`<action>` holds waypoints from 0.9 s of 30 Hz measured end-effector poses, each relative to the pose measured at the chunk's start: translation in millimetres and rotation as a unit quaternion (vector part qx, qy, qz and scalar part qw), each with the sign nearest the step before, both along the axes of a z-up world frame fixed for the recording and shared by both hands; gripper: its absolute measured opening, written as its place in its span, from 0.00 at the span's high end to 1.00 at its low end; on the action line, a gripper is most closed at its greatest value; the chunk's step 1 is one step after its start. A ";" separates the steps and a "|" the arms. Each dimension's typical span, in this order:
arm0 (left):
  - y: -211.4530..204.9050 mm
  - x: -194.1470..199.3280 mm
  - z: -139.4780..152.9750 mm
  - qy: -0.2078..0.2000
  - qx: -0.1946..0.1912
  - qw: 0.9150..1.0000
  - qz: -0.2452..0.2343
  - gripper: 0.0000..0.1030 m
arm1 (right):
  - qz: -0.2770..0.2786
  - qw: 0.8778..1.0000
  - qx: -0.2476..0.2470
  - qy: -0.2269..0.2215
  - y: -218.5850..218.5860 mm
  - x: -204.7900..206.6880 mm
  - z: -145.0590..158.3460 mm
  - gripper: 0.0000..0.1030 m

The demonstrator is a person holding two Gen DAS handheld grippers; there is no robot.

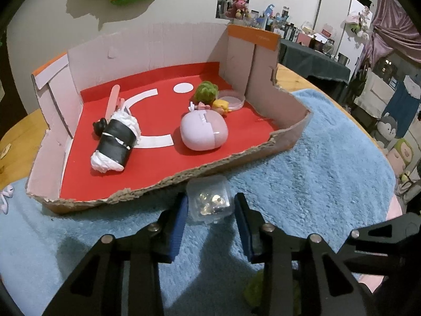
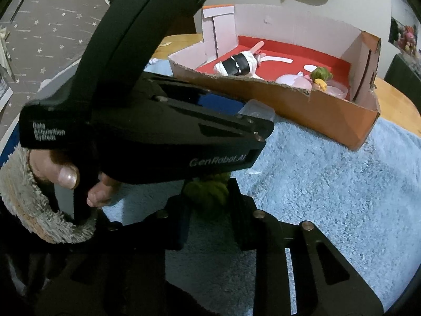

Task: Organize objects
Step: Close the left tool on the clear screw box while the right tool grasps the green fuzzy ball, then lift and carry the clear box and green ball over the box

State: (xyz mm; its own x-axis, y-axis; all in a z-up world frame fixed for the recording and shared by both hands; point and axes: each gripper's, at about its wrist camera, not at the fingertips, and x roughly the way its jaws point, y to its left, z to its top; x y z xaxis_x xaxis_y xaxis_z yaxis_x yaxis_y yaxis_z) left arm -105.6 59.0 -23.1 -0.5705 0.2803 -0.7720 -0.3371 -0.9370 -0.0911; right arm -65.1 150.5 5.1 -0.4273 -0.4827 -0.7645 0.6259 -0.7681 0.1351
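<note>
A small clear plastic box (image 1: pixel 209 199) with shiny bits inside lies on the blue towel (image 1: pixel 315 184) just before the cardboard tray's torn front wall (image 1: pixel 184 176). My left gripper (image 1: pixel 210 205) is open, its blue pads on either side of the box, apart from it. My right gripper (image 2: pixel 208 192) is shut on a green plush toy (image 2: pixel 208 191), close under the left gripper's body (image 2: pixel 158 137). The toy also shows in the left wrist view (image 1: pixel 256 289). The clear box peeks out in the right wrist view (image 2: pixel 256 109).
The red-floored tray holds a black-and-white roll (image 1: pixel 115 139), a pink stick (image 1: pixel 111 100), a lilac case (image 1: pixel 204 131), a green toy (image 1: pixel 206 92), a yellow figure (image 1: pixel 221 105) and a clear round lid (image 1: pixel 231 98). White earbuds (image 1: pixel 5 197) lie at the towel's left edge.
</note>
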 end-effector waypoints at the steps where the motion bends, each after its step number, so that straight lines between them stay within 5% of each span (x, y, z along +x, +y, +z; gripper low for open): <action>1: -0.5 1.7 1.7 0.002 0.000 1.000 -0.001 0.64 | -0.001 1.000 -0.003 0.001 1.0 -0.1 1.7 0.77; 27: -51.5 36.0 36.3 0.035 0.044 0.998 0.037 0.65 | -0.039 0.998 -0.026 0.035 13.6 -20.8 38.0 0.77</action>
